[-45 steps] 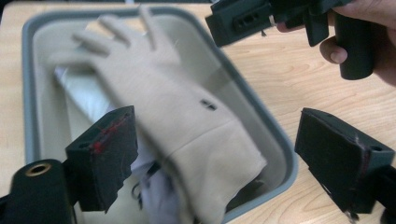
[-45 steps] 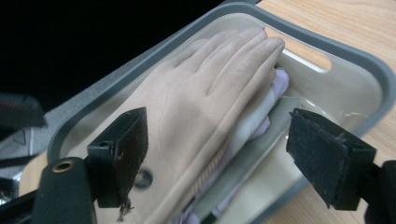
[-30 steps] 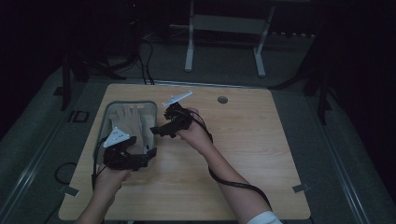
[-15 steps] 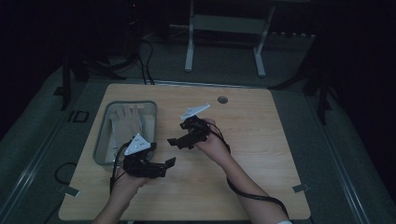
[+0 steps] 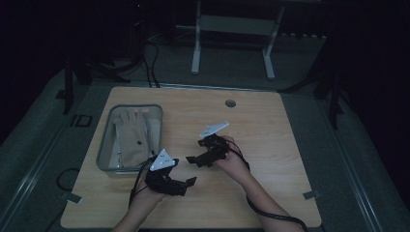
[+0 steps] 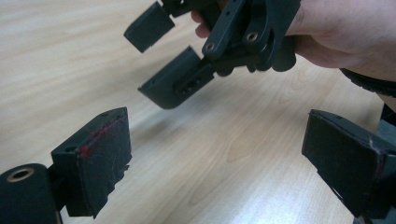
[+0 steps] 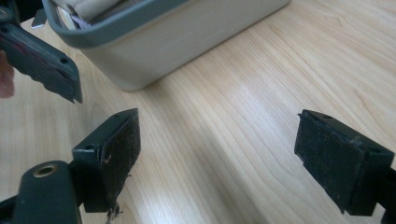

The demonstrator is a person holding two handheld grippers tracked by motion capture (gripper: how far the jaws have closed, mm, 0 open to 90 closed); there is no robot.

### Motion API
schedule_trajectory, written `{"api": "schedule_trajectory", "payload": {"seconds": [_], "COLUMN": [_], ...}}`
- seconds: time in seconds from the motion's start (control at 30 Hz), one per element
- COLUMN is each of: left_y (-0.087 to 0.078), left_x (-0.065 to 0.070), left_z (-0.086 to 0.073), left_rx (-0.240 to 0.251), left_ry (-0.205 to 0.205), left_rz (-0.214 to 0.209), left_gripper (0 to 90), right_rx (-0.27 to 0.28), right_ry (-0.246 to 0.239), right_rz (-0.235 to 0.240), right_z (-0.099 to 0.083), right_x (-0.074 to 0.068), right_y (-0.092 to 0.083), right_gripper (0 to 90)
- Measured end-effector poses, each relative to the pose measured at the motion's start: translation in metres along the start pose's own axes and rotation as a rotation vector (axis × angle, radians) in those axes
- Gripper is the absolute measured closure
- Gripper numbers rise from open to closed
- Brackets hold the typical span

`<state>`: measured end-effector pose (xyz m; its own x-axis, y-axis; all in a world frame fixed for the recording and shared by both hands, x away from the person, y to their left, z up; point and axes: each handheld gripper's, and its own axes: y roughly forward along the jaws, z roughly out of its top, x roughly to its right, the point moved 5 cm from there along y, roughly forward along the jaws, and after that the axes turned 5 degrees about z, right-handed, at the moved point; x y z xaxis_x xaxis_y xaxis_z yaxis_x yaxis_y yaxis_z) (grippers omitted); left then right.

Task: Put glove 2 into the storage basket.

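Note:
A grey bin [image 5: 137, 107] sits on the left part of the wooden table [image 5: 275, 145] with a beige cloth [image 5: 131, 135] lying inside it. My left gripper [image 5: 189, 182] hovers just right of the bin's near corner, open and empty, jaws pointing right. My right gripper [image 5: 195, 153] is a little farther back, open and empty, jaws pointing left toward the bin. In the left gripper view my own jaws [image 6: 219, 172] stand wide apart over bare wood, with the right gripper [image 6: 187, 74] close ahead. In the right gripper view my open gripper [image 7: 226, 158] faces the bin [image 7: 187, 37].
A round cable hole [image 5: 230, 103] lies near the table's far edge. A metal stand [image 5: 232, 29] and cables [image 5: 150, 58] are on the floor behind. One jaw of the left gripper [image 7: 42, 60] shows at the upper left of the right gripper view.
Both grippers have come away from the bin toward the near middle of the table, and now face each other. The cloth stays in the bin.

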<state>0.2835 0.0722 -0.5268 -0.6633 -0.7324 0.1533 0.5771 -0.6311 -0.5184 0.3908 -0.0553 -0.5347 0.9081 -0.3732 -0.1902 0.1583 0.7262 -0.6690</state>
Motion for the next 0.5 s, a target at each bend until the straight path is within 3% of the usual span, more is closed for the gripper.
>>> {"api": "schedule_trajectory", "payload": {"seconds": [0.07,0.13,0.3,0.43,0.5], "left_y": [0.005,0.01,0.02,0.027,0.029], "left_x": [0.002,0.004,0.008,0.009,0.01], "left_z": [-0.004,-0.007,-0.015,-0.02,-0.023], "left_rx": [0.001,-0.004,-0.019,-0.03,-0.034], "left_ry": [-0.003,0.004,0.032,0.038,0.057], "left_rz": [-0.016,-0.025,-0.052,-0.071,-0.075], "left_gripper": [8.7,8.8,8.7,8.8,8.8], "right_rx": [0.004,0.0,0.007,0.006,-0.006], "right_ry": [0.001,0.032,0.033,0.026,0.0], "right_rz": [0.002,0.016,0.013,0.018,0.018], "right_z": [-0.003,-0.01,-0.025,-0.039,-0.048], "right_x": [0.0,0.0,0.005,0.006,0.007], "right_y": [-0.001,-0.002,-0.006,-0.009,-0.01], "right_gripper": [15.1,16.5,16.2,15.7,15.0]}}
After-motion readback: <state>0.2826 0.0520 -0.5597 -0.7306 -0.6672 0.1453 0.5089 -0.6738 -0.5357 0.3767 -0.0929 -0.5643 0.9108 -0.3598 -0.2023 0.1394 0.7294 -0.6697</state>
